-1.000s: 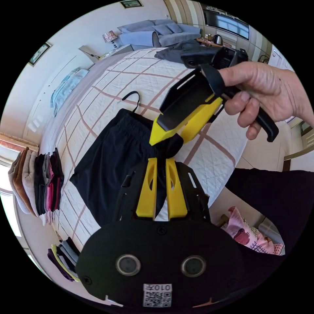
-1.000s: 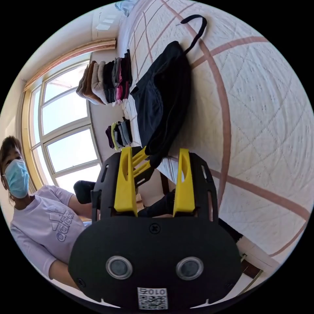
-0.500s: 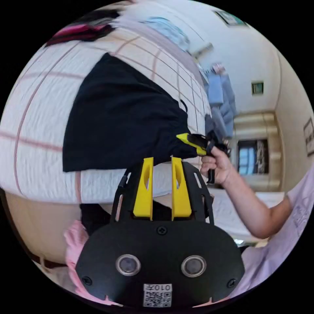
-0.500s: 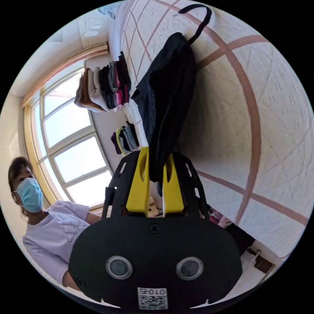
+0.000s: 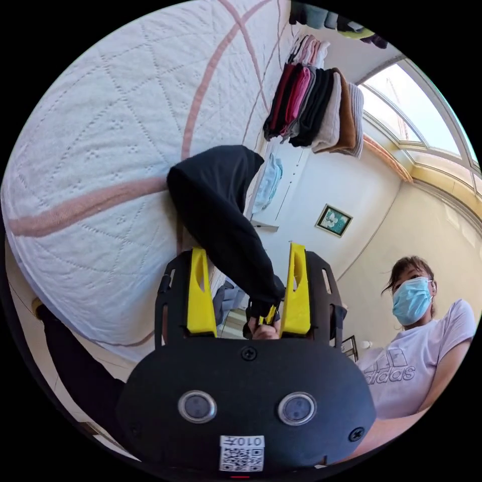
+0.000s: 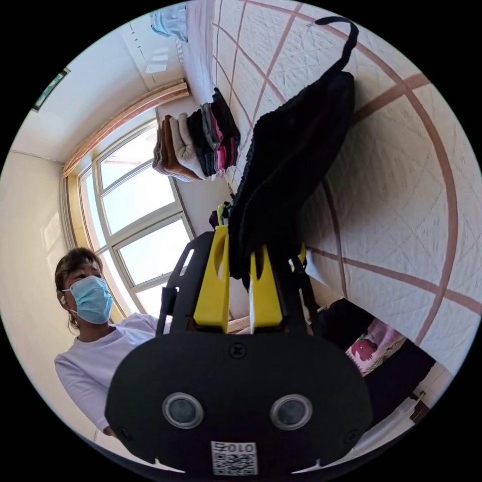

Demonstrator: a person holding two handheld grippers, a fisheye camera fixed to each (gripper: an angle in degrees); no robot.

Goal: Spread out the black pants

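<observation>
black pants (image 6: 296,160), bunched, lifted over bed

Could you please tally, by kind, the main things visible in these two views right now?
Black pants: 1
Piles of folded clothes: 2, one large and one small
Grippers: 2, the left gripper with jaws apart and the right gripper shut on the pants
Quilted bed cover: 1
Framed picture: 1
Total: 7
</observation>
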